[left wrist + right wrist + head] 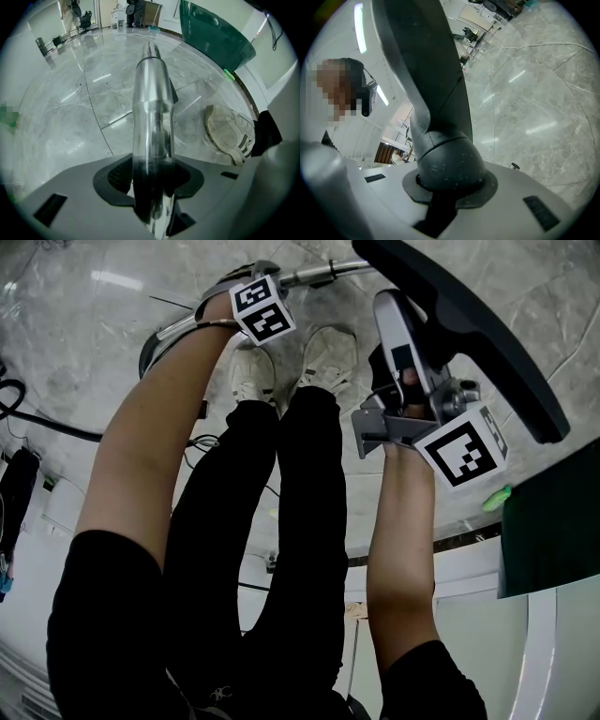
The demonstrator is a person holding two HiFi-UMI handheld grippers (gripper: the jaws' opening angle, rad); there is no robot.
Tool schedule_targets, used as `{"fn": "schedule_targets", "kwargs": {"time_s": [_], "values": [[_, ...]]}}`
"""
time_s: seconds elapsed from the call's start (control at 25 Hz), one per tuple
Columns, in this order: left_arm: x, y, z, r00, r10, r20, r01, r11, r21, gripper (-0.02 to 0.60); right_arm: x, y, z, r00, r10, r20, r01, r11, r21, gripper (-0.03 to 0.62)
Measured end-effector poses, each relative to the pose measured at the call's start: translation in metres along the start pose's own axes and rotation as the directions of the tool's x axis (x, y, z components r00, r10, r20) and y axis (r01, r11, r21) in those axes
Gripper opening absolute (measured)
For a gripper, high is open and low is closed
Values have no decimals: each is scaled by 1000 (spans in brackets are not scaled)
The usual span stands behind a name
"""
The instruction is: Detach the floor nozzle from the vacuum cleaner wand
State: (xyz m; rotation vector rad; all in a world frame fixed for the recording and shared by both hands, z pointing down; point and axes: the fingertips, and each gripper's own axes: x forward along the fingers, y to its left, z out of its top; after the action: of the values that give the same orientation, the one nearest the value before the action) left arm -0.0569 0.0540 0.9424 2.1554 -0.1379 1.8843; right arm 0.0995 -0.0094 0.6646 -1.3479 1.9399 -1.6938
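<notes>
**A:** Floor nozzle (469, 343): where is it?

**B:** Up at the person's right, a long dark bar slanting above the marble floor (112, 296). The right gripper (447, 187) has it by the rounded neck joint (447, 161), with both jaws pinched against that joint.

**A:** And the wand (151, 108)?

**B:** The silver tube runs between the jaws of the left gripper (152, 183). They stand spread wide, one dark pad on each side, and neither presses on the tube.

**A:** Are nozzle and wand joined?

**B:** In the left gripper view the tube's far end hangs free over the floor. In the head view that end comes close to the nozzle's top edge, and I can't tell whether they touch.

**A:** Anything nearby?

**B:** White sneakers (328, 357) on the floor, between the two grippers.
</notes>
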Motion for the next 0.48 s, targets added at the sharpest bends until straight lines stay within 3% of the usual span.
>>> {"fn": "schedule_targets", "kwargs": {"time_s": [0.28, 0.48], "values": [[-3, 0, -2, 987, -152, 50, 152, 988, 11, 154, 7, 1, 1, 1000, 5, 24, -6, 999, 36, 83], [-4, -1, -3, 983, -166, 81, 167, 986, -7, 158, 12, 8, -4, 999, 22, 42, -23, 999, 32, 83]]}}
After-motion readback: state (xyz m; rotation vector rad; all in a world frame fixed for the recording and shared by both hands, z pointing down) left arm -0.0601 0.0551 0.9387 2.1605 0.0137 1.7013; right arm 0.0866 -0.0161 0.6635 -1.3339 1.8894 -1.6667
